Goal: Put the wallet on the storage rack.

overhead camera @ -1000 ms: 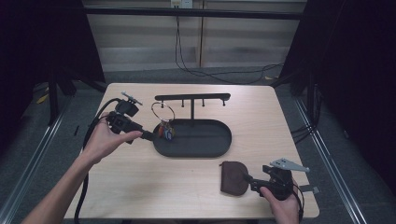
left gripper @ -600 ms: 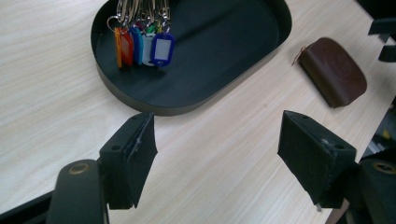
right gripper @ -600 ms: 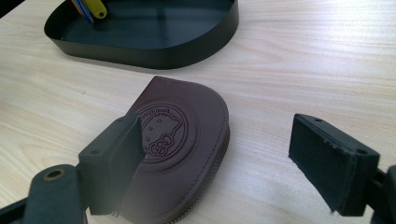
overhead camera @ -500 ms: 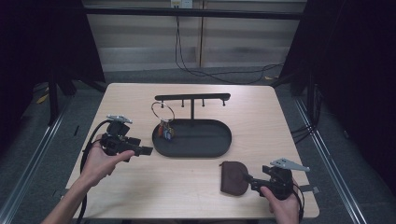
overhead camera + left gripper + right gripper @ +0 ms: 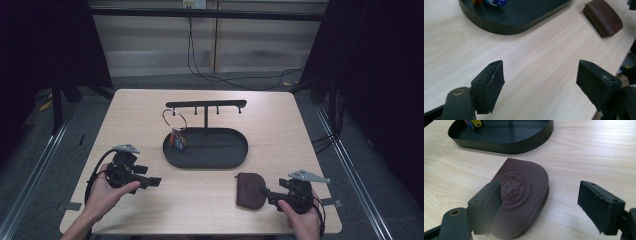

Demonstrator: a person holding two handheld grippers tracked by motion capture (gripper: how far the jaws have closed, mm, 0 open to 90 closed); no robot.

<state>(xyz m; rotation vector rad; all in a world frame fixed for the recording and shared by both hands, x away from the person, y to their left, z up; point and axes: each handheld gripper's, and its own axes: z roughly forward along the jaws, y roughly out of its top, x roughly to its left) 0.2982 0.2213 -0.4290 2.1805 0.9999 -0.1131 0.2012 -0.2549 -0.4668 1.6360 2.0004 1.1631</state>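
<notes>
The pale wooden surface [image 5: 210, 200] carries everything. At its middle sits a black oval tray [image 5: 235, 159] with a black rack [image 5: 206, 104] rising from its far side. A ring [image 5: 174, 119] hangs off the rack's left end, and bright tags [image 5: 178, 141] dangle from it into the tray's left end.

Near the front edge, right of centre, lies a brown pouch [image 5: 524, 195], flat, with a round stamped emblem on its flap.

My left claw [image 5: 155, 181] rests low on the surface at the front left, well apart from the tray, pointing toward the pouch. Its jaws stand wide apart, and there is just bare wood between them.

My right claw [image 5: 265, 192] is at the front right, just beside the pouch. Its jaws are spread wide too; the left one hangs over the pouch's edge, the right one over bare wood, and they grip nothing.
</notes>
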